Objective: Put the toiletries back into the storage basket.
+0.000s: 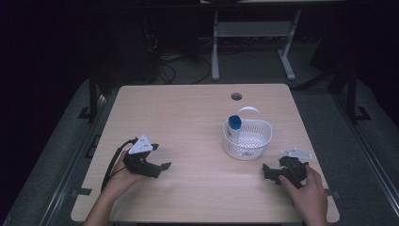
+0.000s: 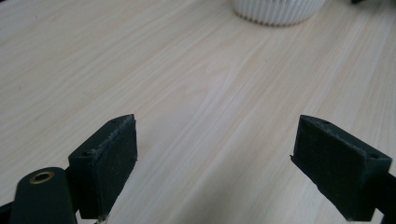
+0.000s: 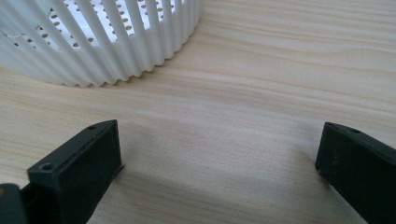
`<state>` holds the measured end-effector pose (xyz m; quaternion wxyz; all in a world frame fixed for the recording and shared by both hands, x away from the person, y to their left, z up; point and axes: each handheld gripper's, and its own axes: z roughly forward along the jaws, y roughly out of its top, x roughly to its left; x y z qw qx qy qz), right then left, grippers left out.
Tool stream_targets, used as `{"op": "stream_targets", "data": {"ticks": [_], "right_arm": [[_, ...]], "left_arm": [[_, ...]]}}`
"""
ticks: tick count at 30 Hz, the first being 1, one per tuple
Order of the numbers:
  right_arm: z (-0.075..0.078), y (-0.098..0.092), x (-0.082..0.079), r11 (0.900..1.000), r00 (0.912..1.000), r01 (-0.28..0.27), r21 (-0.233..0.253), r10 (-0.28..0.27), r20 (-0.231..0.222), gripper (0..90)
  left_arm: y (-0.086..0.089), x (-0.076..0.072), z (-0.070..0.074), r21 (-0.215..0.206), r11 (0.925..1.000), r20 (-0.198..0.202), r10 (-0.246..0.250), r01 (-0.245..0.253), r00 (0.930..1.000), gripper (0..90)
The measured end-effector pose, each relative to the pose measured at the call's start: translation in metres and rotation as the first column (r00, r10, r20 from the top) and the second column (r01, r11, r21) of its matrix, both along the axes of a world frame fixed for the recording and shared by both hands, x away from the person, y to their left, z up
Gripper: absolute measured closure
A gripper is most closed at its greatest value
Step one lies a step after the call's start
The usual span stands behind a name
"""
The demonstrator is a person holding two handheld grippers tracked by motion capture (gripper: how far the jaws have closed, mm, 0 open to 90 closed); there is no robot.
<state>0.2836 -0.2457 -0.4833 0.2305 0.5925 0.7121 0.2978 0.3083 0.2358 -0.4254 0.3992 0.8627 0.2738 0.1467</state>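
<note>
At the near edge of the pale wooden bench [image 1: 188, 122], the person's left hand [image 1: 123, 175] is gripping the left gripper [image 1: 149, 165], whose jaws are standing spread wide with only bare wood between them (a grey three-cornered plate sits on top). Toward the near right corner, the right hand [image 1: 308, 188] is holding the right gripper [image 1: 277, 173], its jaws likewise spread apart and pinching nothing. Just beyond it, a white slatted basket [image 1: 256, 141] is sitting on the bench, with a white bottle topped by a blue cap [image 1: 234, 123] leaning inside against its left wall.
</note>
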Motion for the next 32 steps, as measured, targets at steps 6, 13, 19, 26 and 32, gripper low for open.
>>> {"op": "stream_targets", "data": {"ticks": [6, 13, 19, 26, 32], "right_arm": [[0.0, 0.0, 0.0, 1.0, 1.0, 0.0, 0.0, 0.0, 0.0, 0.0], [0.0, 0.0, 0.0, 1.0, 1.0, 0.0, 0.0, 0.0, 0.0, 0.0], [0.0, 0.0, 0.0, 1.0, 1.0, 0.0, 0.0, 0.0, 0.0, 0.0], [0.0, 0.0, 0.0, 1.0, 1.0, 0.0, 0.0, 0.0, 0.0, 0.0], [0.0, 0.0, 0.0, 1.0, 1.0, 0.0, 0.0, 0.0, 0.0, 0.0]], "left_arm": [[0.015, -0.005, -0.012, 0.041, 0.9988, -0.027, 0.028, -0.027, 0.9992, 13.4], [0.026, -0.007, -0.03, 0.086, 0.9948, -0.06, 0.06, -0.055, 0.9964, 13.4], [0.029, -0.009, -0.041, 0.137, 0.9886, -0.075, 0.072, -0.061, 0.9945, 13.2], [0.04, -0.009, -0.05, 0.041, 0.9976, -0.066, 0.059, -0.057, 0.996, 13.2], [0.041, -0.008, -0.05, 0.042, 0.9975, -0.066, 0.059, -0.057, 0.9961, 13.2]]}}
